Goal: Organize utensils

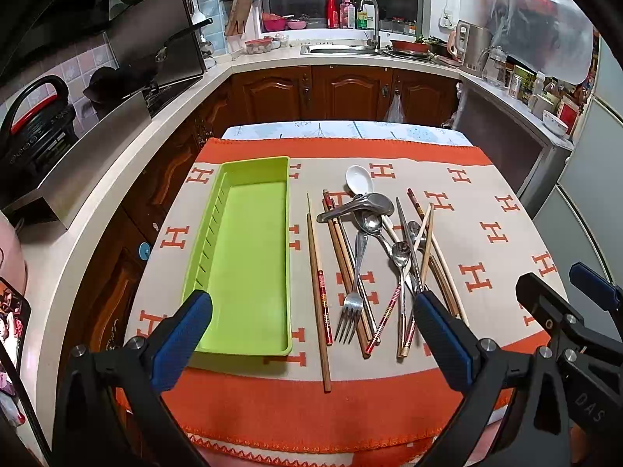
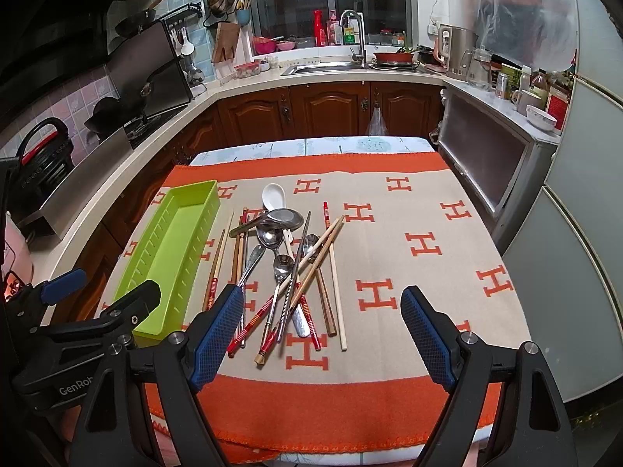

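An orange-bordered beige cloth (image 1: 486, 233) patterned with H letters is spread over the table. Behind it, brown cabinets (image 1: 350, 93) are set under a pale counter (image 1: 128, 179). A sink (image 2: 323, 68) with faucet (image 2: 352, 19) is seen beneath the window. A fridge (image 2: 576, 272) stands at right.

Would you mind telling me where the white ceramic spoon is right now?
In both wrist views the white ceramic spoon lies at the far end of the utensil pile, its bowl just beyond the large metal ladle, right of the green tray.
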Motion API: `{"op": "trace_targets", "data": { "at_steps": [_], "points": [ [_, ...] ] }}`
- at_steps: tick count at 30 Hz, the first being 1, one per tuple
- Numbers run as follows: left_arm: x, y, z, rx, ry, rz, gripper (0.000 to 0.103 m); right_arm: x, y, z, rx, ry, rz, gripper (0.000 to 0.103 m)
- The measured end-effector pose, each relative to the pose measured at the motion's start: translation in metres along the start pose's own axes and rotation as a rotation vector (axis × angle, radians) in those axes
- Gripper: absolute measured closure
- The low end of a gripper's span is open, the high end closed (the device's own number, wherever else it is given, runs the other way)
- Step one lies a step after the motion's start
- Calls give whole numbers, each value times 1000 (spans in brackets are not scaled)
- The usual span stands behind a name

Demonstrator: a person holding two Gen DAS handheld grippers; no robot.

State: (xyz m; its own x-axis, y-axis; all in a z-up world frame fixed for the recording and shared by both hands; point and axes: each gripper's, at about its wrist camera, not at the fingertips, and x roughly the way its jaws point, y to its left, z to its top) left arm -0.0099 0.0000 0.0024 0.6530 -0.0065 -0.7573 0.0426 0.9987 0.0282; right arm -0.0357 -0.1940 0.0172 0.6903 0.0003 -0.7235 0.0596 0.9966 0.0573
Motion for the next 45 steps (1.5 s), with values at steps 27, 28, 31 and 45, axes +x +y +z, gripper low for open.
{"op": "trace_targets", "data": {
  "at_steps": [27,28,31,45],
  "points": [
    [-14,6,-6,7,31,-63,1,-33,12,-13,5,-37,27,19],
    [-14,7,-5,4,29,-67,1,-34,13,-13,2,-41,31,19],
    [-14,8,-2,0,29,-69,1,-38,16,-12,-8,-50,44,19],
    [50,-12,34,66,199,-103,1,43,-30,9,106,155,63,19]
  ]
}}
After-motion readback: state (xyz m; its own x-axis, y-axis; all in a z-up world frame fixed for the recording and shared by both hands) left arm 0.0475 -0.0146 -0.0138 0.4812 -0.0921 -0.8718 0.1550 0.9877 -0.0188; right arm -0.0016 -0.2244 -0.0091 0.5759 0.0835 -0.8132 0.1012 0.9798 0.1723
